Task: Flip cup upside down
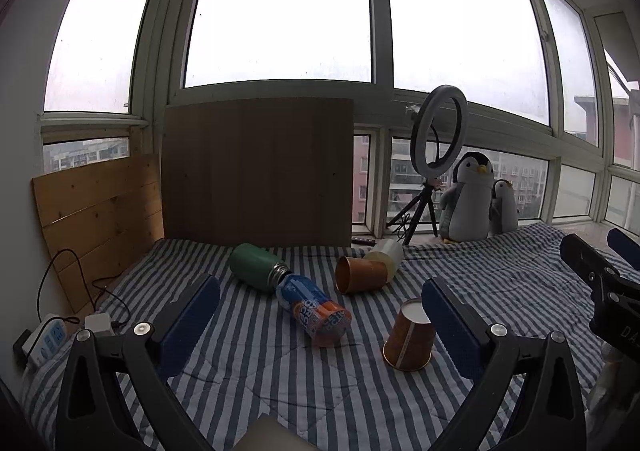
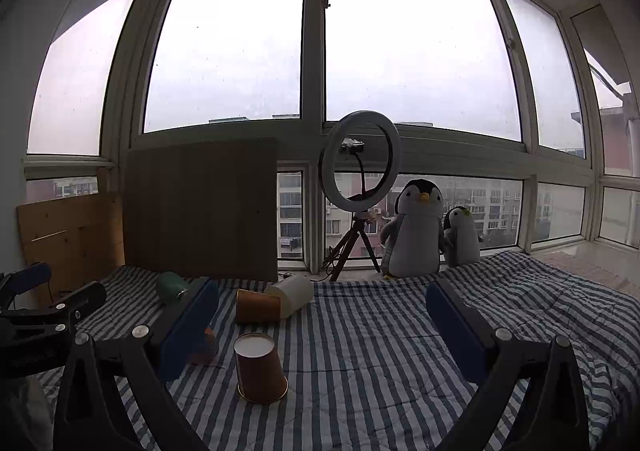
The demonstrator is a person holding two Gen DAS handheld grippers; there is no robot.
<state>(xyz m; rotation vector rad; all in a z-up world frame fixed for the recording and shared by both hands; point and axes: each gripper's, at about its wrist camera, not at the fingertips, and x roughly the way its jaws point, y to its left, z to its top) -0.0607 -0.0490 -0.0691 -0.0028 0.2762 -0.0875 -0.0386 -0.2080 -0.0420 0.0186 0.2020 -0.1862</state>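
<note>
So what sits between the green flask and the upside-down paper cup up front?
The drink bottle lies on its side between the green flask and the upside-down paper cup, its neck end against the flask's mouth. The left wrist view shows this best.

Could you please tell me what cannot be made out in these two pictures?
- Drink bottle: in the right wrist view, mostly hidden behind a finger of the right tongs.
- Green flask: its mouth is hidden by that same finger.
- Flat grey object: cut off by the bottom edge of the left wrist view.
- Upside-down paper cup: one side hidden by the left tongs.
</note>
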